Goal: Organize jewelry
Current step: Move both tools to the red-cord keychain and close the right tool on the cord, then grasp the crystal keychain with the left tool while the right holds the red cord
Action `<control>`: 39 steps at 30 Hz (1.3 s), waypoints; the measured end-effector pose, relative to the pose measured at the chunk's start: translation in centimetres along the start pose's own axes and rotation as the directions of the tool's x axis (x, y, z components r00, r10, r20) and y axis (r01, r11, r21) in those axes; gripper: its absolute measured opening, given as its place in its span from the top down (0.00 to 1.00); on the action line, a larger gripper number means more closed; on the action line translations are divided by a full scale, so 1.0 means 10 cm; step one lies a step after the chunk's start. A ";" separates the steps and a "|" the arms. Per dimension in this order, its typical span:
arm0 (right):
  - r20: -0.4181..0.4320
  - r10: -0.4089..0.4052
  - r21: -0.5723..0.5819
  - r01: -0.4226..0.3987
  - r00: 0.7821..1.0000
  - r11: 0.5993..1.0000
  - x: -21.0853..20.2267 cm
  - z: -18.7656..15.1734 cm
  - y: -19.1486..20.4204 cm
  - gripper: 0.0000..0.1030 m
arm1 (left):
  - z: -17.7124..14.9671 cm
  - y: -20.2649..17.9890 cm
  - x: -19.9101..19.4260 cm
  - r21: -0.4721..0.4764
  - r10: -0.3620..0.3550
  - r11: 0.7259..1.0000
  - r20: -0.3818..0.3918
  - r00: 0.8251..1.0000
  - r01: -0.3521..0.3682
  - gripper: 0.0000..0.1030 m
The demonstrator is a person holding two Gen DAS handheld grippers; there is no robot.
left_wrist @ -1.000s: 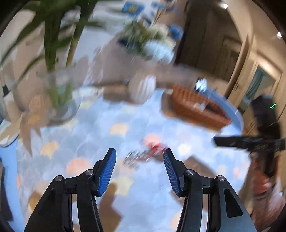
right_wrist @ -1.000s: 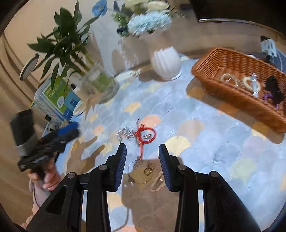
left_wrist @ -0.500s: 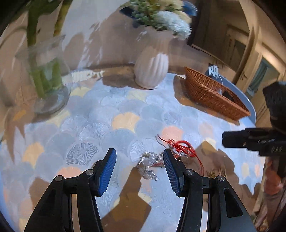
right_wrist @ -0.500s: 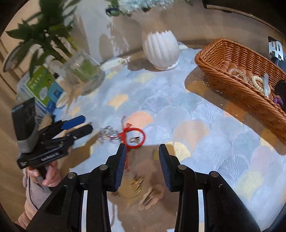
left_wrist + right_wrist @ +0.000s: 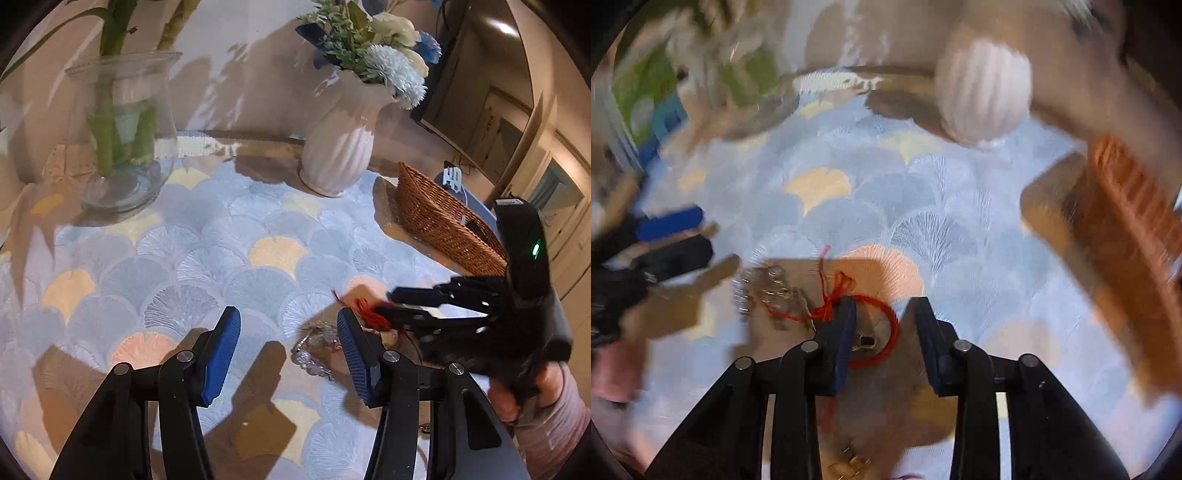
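Note:
A red cord bracelet [image 5: 882,332] lies on the patterned cloth, with a silver crystal piece [image 5: 761,284] just left of it. My right gripper [image 5: 882,325] is open and low over the red bracelet, its loop between the jaws. In the left wrist view my left gripper [image 5: 288,332] is open above the cloth, with the crystal piece [image 5: 314,347] by its right finger. The right gripper [image 5: 406,306] reaches in from the right over the red cord [image 5: 369,310]. A wicker basket [image 5: 443,221] stands at the right.
A white ribbed vase [image 5: 340,151] with flowers and a glass vase [image 5: 122,133] with green stems stand at the back of the table. Small gold pieces [image 5: 849,461] lie near the front edge. The right wrist view is motion-blurred.
My right gripper has dropped down and forward onto the red bracelet. My left gripper has shifted left, so the crystal piece now sits by its right finger.

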State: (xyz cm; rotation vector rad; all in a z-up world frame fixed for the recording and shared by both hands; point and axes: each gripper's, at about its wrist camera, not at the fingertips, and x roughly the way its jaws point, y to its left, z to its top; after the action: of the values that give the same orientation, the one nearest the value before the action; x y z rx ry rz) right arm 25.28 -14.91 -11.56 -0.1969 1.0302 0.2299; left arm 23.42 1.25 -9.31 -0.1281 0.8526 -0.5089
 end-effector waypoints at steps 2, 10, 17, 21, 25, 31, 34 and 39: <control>0.012 0.005 -0.041 -0.004 1.000 0.999 -0.01 -0.01 0.09 0.96 | -0.01 -0.04 0.01 0.017 0.002 1.000 -0.003 1.000 -0.002 0.45; 0.107 0.048 0.103 -0.059 0.993 0.993 -0.45 -0.15 -0.26 0.96 | 0.00 -0.01 -0.02 -0.006 -0.047 0.999 -0.001 0.999 0.047 0.46; 0.178 0.027 0.249 -0.072 0.984 0.966 -0.82 -0.38 -0.84 0.96 | -0.04 -0.13 0.06 0.030 -0.058 0.998 -0.029 0.998 0.059 0.45; 0.149 0.040 0.320 -0.087 0.988 0.943 -0.62 -0.58 -1.07 0.96 | -0.07 -0.23 0.13 0.069 -0.032 0.997 -0.045 0.998 0.035 0.45; 0.138 0.076 0.363 -0.122 0.988 0.924 -0.40 -0.71 -1.19 0.96 | -0.08 -0.28 0.23 0.093 0.021 0.996 -0.071 0.997 -0.014 0.45; 0.170 0.096 0.360 -0.152 0.981 0.920 -0.44 -0.71 -1.19 0.96 | -0.08 -0.14 0.21 0.040 0.022 0.999 -0.090 0.996 -0.019 0.45; 0.162 0.108 0.348 -0.159 0.981 0.924 -0.42 -0.71 -1.14 0.96 | -0.08 0.00 0.19 -0.040 -0.079 0.996 -0.134 0.988 0.075 0.45; 0.152 0.105 0.350 -0.153 0.983 0.924 -0.38 -0.74 -1.13 0.96 | -0.04 -0.10 0.29 -0.058 -0.106 0.994 -0.170 0.980 0.098 0.45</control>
State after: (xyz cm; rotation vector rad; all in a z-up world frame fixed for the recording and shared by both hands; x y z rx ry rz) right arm 20.50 -28.13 -11.32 0.2187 0.9372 0.1668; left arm 24.35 -0.98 -11.28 -0.1756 1.0322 -0.6015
